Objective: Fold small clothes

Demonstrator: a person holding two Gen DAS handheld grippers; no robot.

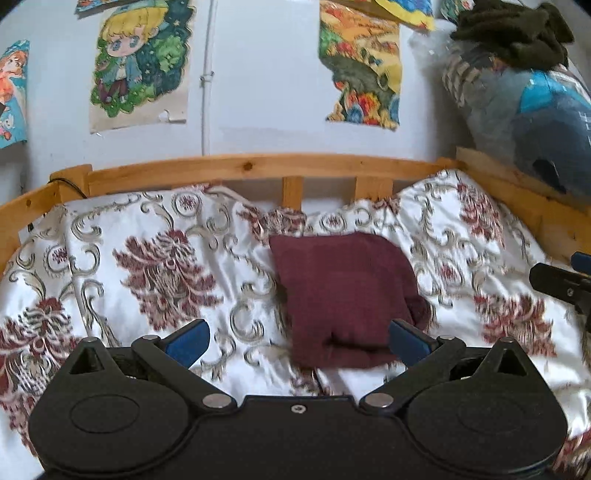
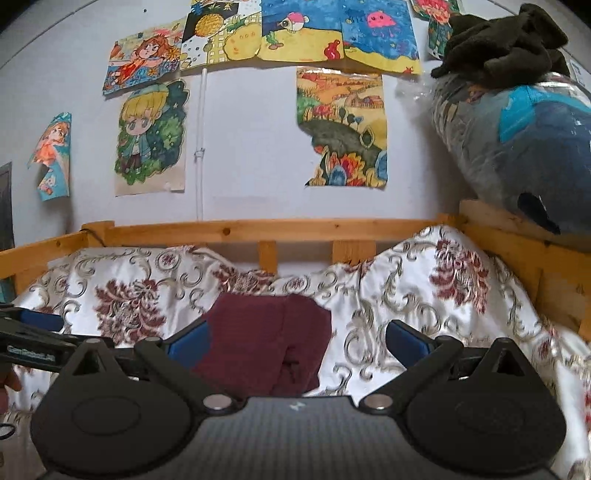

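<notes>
A small maroon garment (image 1: 343,295) lies folded into a compact block on the patterned bedspread (image 1: 147,258). My left gripper (image 1: 297,341) is open and empty, held just above the garment's near edge, with its right blue pad close to the cloth. In the right wrist view the same garment (image 2: 266,343) lies just ahead and left of centre. My right gripper (image 2: 295,341) is open and empty, its left blue pad over the garment's left edge. The left gripper's fingers (image 2: 33,332) show at the left edge of that view, and the right gripper (image 1: 561,284) shows at the right edge of the left wrist view.
A wooden bed rail (image 1: 258,170) runs along the back and right side against a white wall with drawings. A bagged bundle of bedding (image 1: 535,110) with a dark green cloth (image 1: 517,33) on top sits at the right rear corner.
</notes>
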